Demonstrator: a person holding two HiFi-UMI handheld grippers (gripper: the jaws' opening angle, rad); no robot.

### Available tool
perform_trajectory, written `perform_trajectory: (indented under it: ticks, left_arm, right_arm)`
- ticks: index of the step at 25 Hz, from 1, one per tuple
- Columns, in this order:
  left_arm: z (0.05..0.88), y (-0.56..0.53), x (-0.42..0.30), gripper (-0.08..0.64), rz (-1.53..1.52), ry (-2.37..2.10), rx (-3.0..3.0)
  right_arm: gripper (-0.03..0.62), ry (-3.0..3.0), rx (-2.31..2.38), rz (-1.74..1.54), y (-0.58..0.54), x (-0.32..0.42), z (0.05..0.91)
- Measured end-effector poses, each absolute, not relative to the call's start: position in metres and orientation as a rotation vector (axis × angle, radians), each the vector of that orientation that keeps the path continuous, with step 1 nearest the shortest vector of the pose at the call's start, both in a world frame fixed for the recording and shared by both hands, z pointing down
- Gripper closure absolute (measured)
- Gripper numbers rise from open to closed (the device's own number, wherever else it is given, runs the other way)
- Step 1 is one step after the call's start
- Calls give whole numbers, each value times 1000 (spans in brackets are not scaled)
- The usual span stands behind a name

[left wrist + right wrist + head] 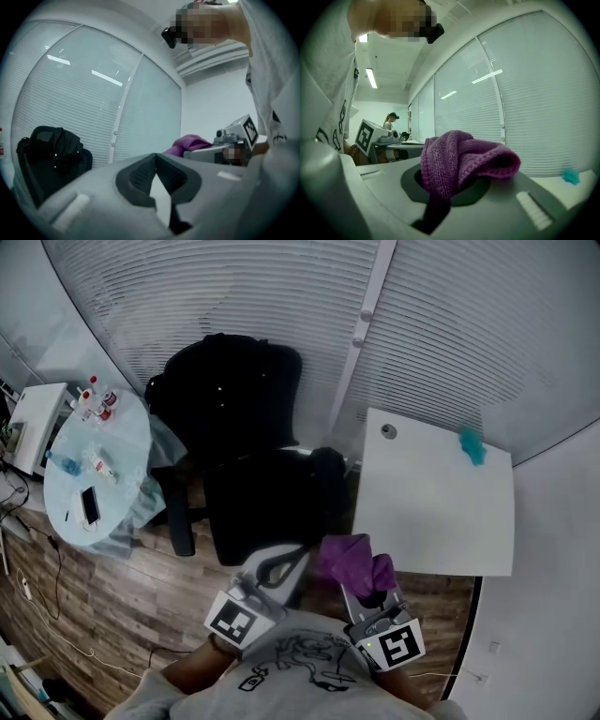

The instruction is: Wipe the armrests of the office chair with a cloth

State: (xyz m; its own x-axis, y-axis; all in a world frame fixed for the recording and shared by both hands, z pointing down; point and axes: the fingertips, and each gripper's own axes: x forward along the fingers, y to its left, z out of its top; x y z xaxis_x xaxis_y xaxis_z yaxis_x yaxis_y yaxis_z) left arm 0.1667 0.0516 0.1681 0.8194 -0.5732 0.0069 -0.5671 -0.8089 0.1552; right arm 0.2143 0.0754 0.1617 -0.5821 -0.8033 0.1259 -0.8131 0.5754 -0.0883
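The office chair (267, 502) is a black mass ahead of both tongs, and its armrests are hard to tell from the seat. The right tongs (373, 598) clamp the bunched purple cloth (461, 161), which hides their tips, short of the chair. The left tongs (155, 174), just beside them, are pinched together and empty.

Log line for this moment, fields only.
left gripper: shut, empty | right gripper: shut on purple cloth | office chair: not yet touched
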Motion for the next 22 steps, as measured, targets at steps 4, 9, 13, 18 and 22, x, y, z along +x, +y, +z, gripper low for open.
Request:
perform_trajectory:
  ticks: [4, 9, 13, 18, 22]
  left_arm:
    - [174, 34, 159, 557, -38, -889, 2849]
    - [179, 17, 154, 557, -28, -890, 2848]
    - [181, 9, 156, 557, -22, -883, 2841]
    - [186, 3, 163, 557, -5, -865, 2839]
    - [184, -3, 171, 557, -10, -870, 2845]
  right_arm:
    - [563, -2711, 1382, 186, 56, 209, 167]
    - [563, -2705, 1375, 187, 40, 205, 173]
    - [563, -2691, 1371, 197, 31, 207, 175]
    - [563, -2682, 1377, 193, 23, 214, 178]
    - [563, -2672, 1387, 193, 18, 224, 179]
